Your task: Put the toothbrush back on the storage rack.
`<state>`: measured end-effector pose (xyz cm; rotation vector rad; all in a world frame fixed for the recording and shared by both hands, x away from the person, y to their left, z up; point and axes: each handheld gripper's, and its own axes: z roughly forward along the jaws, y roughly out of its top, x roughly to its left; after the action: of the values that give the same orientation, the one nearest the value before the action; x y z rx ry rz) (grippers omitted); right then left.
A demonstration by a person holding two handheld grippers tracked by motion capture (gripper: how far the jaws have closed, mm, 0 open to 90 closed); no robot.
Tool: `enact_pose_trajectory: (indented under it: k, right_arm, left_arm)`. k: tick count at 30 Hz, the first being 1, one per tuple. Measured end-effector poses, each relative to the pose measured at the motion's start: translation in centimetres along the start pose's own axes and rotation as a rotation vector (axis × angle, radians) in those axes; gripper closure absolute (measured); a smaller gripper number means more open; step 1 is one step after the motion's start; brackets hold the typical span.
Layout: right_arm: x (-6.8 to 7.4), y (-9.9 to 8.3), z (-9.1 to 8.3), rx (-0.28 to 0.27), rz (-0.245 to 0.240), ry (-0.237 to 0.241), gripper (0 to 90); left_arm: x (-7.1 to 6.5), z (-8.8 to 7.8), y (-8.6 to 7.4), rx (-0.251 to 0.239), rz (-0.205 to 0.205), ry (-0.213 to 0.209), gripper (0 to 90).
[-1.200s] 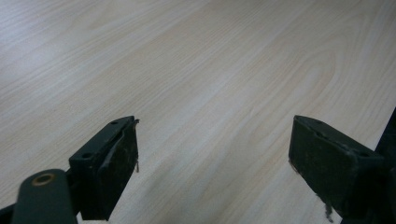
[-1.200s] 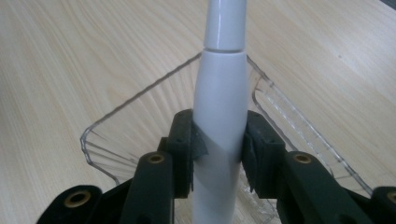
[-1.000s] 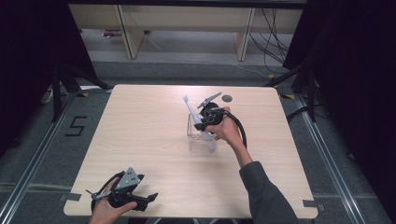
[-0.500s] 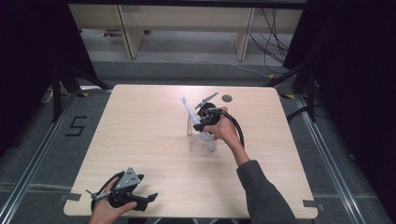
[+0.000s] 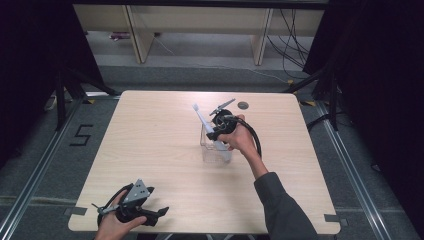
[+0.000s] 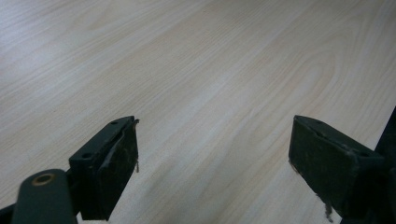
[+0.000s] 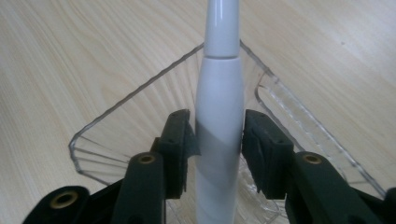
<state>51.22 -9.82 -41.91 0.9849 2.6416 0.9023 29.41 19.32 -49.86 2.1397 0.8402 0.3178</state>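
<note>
Toothbrush [image 7: 219,140] base hidden behind right claw [image 7: 219,149]

White electric toothbrush [image 7: 219,116]: smooth glossy handle, narrower neck, standing tilted in clear plastic cup [image 7: 140,121], head leaning up and left in high view. Cup: transparent, squarish, upright on surface, right of centre.

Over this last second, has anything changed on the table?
The right gripper has just been opening its jaws around the white electric toothbrush, which stands in the clear plastic container. Both hands, the open left gripper and the container kept their places.
</note>
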Motion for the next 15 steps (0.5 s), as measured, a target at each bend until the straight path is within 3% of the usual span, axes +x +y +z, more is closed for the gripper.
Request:
enact_pose_trajectory:
  k: [1,2,3,4,9,13,15]
  right_arm:
    - [0.3,0.0,-0.5,0.012,0.032,-0.011,60.0]
    - [0.3,-0.1,-0.7,-0.003,0.034,-0.027,59.4]
    - [0.5,-0.1,-1.2,-0.001,0.033,-0.007,58.7]
    - [0.3,-0.1,-1.2,-0.045,-0.02,-0.008,57.6]
    - [0.7,-0.4,-2.7,-0.071,-0.016,-0.01,54.3]
    - [0.9,-0.9,-4.0,-0.119,-0.048,0.013,50.6]
    - [1.1,-1.0,-4.3,-0.144,-0.044,0.003,50.0]
  left_arm:
    - [0.0,0.0,0.0,0.002,0.001,0.0,15.2]
    - [0.0,0.0,0.0,0.001,-0.003,0.001,15.2]
    - [0.1,0.0,0.0,0.007,0.01,0.012,15.2]
    - [0.1,0.0,0.0,0.004,0.005,0.011,15.2]
    - [-0.1,0.1,0.0,-0.012,-0.014,-0.001,15.2]
    - [-0.1,0.1,0.0,-0.015,-0.016,0.001,15.2]
    - [-0.1,0.1,0.0,-0.015,-0.015,0.0,15.2]
